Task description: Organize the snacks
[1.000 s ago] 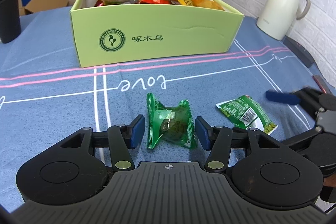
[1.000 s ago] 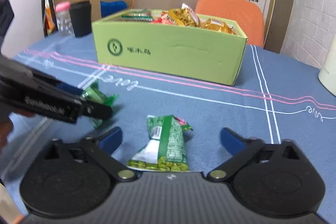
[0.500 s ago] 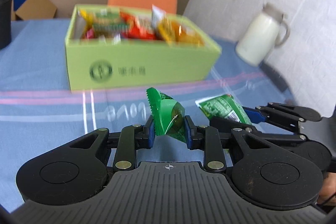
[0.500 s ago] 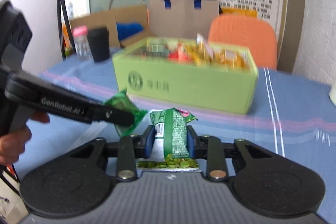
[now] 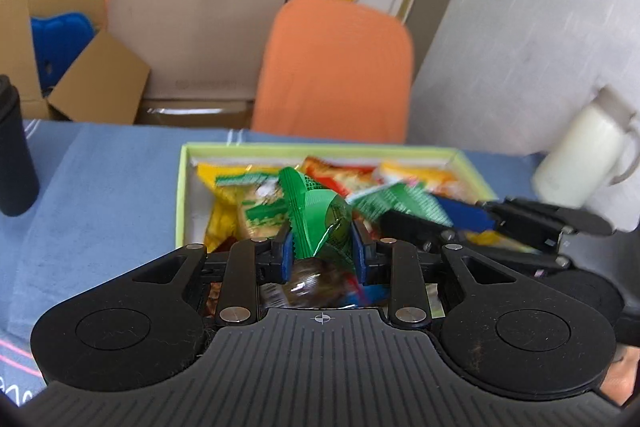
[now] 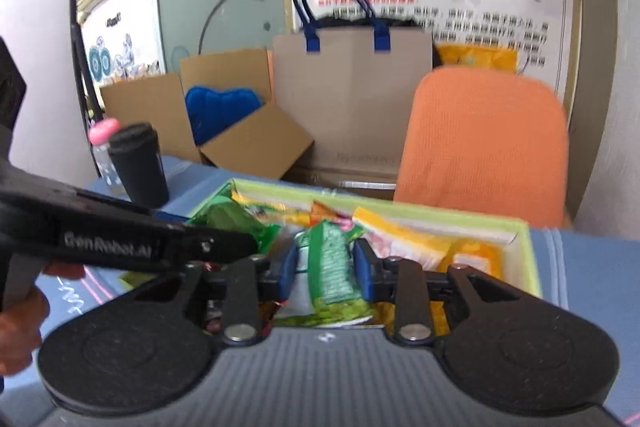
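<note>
My left gripper [image 5: 322,247] is shut on a small green candy wrapper [image 5: 316,217] and hangs over the light green snack box [image 5: 182,187]. That box holds several yellow, orange and green packets. My right gripper [image 6: 326,265] is shut on a green pea-snack packet [image 6: 330,259], also above the box [image 6: 528,259]. In the left wrist view the right gripper's fingers [image 5: 520,217] reach in from the right with the green packet [image 5: 400,201]. The left gripper's arm [image 6: 132,241] crosses the right wrist view from the left, with the candy wrapper [image 6: 236,223] at its tip.
A black tumbler [image 5: 14,151] stands on the blue tablecloth [image 5: 100,187] at the left, and a cream jug [image 5: 580,155] at the right. Behind the table are an orange chair [image 5: 336,67], a paper bag [image 5: 196,23] and open cardboard boxes [image 6: 240,131].
Both grippers closed on their packets, lifted them off the tablecloth and carried them forward over the snack box. The box, seen from the front before, now lies below the fingers.
</note>
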Available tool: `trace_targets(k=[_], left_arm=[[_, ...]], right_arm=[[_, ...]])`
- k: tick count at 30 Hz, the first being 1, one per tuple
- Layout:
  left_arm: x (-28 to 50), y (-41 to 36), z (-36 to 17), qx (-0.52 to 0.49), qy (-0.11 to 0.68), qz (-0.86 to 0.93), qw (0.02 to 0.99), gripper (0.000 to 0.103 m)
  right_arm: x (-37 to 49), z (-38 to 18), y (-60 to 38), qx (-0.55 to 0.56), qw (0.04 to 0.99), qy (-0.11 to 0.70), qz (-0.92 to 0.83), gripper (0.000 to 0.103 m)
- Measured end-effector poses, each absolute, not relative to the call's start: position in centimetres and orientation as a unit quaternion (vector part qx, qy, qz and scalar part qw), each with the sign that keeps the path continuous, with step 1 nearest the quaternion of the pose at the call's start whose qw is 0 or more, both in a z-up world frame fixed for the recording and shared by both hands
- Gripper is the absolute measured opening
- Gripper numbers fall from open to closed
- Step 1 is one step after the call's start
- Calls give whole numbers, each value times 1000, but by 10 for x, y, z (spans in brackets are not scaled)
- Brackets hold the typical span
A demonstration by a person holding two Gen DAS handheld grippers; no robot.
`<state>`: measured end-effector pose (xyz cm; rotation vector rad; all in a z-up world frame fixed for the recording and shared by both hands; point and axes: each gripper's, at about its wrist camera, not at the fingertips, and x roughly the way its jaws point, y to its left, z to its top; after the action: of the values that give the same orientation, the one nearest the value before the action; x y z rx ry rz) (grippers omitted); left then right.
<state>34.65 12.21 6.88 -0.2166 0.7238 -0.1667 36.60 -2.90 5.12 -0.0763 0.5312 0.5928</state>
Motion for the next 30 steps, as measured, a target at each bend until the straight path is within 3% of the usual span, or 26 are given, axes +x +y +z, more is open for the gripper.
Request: trace_targets(k=[5,7,8,9,10,12,19,30], left_arm=[[347,122,56,-88,341,-75,933,8],[352,126,52,-106,354,-70,927,12],[354,130,51,-118,353,-73,925,14],[354,134,52,-128,352,-74,924,19],[353,138,54,-138,349,-73,924,33],[344,145,63,-150,329,-65,930,57],[289,138,93,-133,283,-66,947,66],[177,85,69,-105,278,-54,953,81]], right_arm=[[368,44,-35,-24,923,253,291,33],[367,46,-35,-21,923,251,290,37],[367,49,-35,-20,925,249,285,45],[364,53,-36,-23,931,242,273,64],[360,58,-39,-28,937,229,262,71],[348,70,-47,-30,945,206,252,102],[292,88,-80,-1,959,183,218,103],[186,31,-100,-1,958,248,141,103]])
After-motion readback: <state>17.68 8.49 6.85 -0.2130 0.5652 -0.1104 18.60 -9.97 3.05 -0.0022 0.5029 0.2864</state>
